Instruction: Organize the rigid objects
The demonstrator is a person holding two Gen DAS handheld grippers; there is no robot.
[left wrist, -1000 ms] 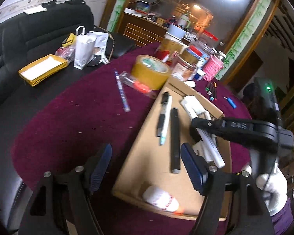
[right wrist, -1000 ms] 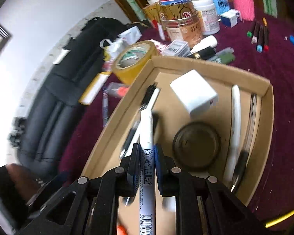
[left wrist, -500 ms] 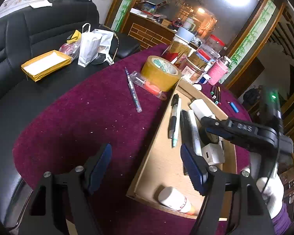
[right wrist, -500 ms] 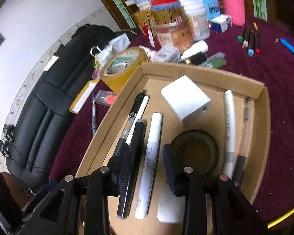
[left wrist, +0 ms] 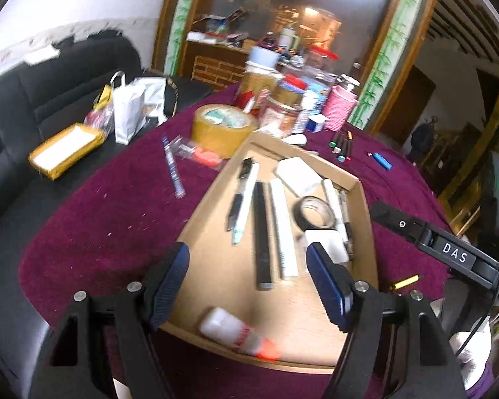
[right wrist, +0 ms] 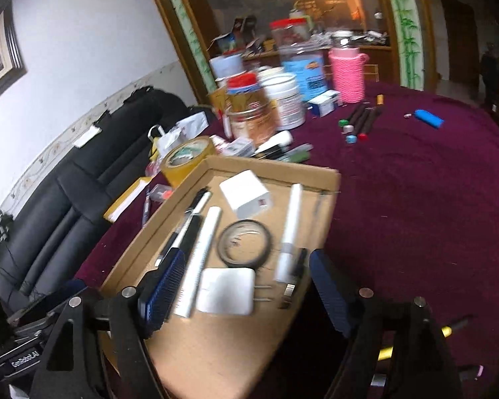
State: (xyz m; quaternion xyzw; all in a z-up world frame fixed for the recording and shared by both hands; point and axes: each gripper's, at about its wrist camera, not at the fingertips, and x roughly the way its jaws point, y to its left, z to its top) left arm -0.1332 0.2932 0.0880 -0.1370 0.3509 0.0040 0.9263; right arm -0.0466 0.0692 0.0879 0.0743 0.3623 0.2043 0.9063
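Observation:
A shallow cardboard tray point(left wrist: 366, 199) lies on the purple tablecloth. It holds pens, a black pen point(left wrist: 261, 232), a white marker point(left wrist: 282, 226), a black tape ring point(left wrist: 314, 212), two white chargers and a glue bottle point(left wrist: 229, 329). My left gripper point(left wrist: 249, 286) hovers open over the tray's near end with nothing between its pads. My right gripper point(right wrist: 246, 286) hangs above the tray point(right wrist: 269, 166), its jaws opening. The white marker point(right wrist: 199, 252) and a flat white charger point(right wrist: 226, 291) lie under the gap, and neither pad touches them.
Behind the tray stand a brown tape roll point(left wrist: 221, 126), jars point(right wrist: 249, 106) and a pink cup point(right wrist: 346, 73). Coloured markers point(right wrist: 359, 123), a blue lighter point(right wrist: 429, 118) and a blue pen point(left wrist: 173, 169) lie on the cloth. A black sofa point(left wrist: 50, 93) is at the left.
My right gripper let go of the white marker, which now lies in the tray beside the black pen. Its jaws spread wide and it drew back. My left gripper pulled back a little.

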